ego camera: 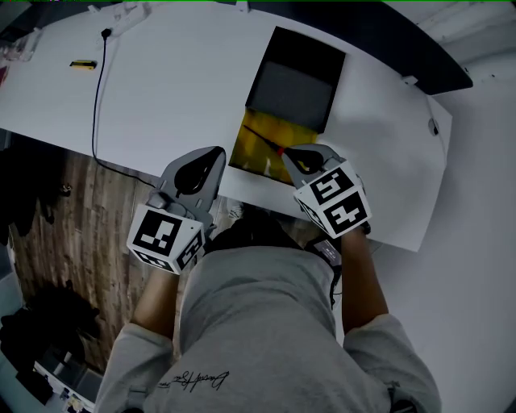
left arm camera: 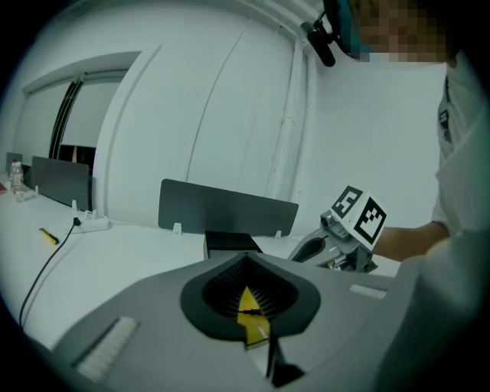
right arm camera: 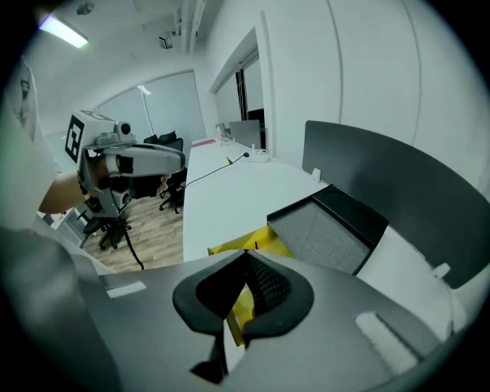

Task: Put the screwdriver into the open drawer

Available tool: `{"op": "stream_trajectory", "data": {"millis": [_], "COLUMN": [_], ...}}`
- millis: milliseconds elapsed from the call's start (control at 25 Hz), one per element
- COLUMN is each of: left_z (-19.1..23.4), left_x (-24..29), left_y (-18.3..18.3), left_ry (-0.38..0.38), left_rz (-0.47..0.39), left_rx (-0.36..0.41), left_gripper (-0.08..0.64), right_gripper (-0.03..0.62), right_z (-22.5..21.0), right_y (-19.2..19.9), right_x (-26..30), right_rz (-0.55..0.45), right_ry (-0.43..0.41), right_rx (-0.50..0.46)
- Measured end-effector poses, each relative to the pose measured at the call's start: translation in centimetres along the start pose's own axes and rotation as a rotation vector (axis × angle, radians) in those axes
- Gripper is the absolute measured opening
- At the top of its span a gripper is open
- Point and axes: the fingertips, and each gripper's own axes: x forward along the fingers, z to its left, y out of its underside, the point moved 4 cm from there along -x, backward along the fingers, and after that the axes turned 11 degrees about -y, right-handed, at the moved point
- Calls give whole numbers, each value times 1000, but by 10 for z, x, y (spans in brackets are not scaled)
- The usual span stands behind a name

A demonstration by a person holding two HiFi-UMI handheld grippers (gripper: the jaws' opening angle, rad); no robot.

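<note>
White, smooth tabletop (ego camera: 177,81) fills most of the head view, with wood-grain plank flooring (ego camera: 56,210) below its left edge. A thin black cable (ego camera: 97,105) runs from a white power strip (ego camera: 122,18) across the table and over that edge.

The left gripper (ego camera: 216,153) is moulded grey plastic with a black ribbed lining. Its jaws meet at the tips, leaving only a teardrop-shaped window between them, and they hold nothing.

Just right of it a shallow, glossy yellow drawer (ego camera: 244,153) stands pulled out from a squat black box (ego camera: 302,50). The box's recessed top carries a flat grey mat (right arm camera: 321,230) with a felt-like grain.

The screwdriver (ego camera: 264,139), a slim dark shaft ending in a red handle, lies slantwise inside the drawer.

The right gripper (ego camera: 290,156) hovers at the drawer's right front corner, near the red handle. Its jaws are closed together on nothing.

A matt dark-grey divider panel (right arm camera: 383,168) stands upright along the far side of the table.
</note>
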Motion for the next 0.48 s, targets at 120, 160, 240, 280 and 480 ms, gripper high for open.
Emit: {"op": "stream_trajectory", "data": {"millis": [120, 160, 240, 280, 480], "left_z": [-6, -8, -13, -15, -24], "left_x": [-3, -4, -7, -8, -13], "left_y": [-7, -9, -12, -13, -14], "left_ry": [14, 18, 26, 28, 38], "left_rz": [-9, -11, -16, -19, -20], "left_rx": [34, 43, 52, 54, 55], "left_gripper": [0, 0, 0, 0, 0], "right_gripper": [14, 14, 14, 14, 14], "right_z": [8, 11, 15, 17, 23], "right_y": [-10, -11, -13, -13, -15], "right_x": [-13, -17, -24, -28, -41], "right_rz": [-60, -74, -97, -112, -191], "right_ry": [-26, -32, -37, -38, -36], "right_rx": [3, 0, -7, -7, -2]}}
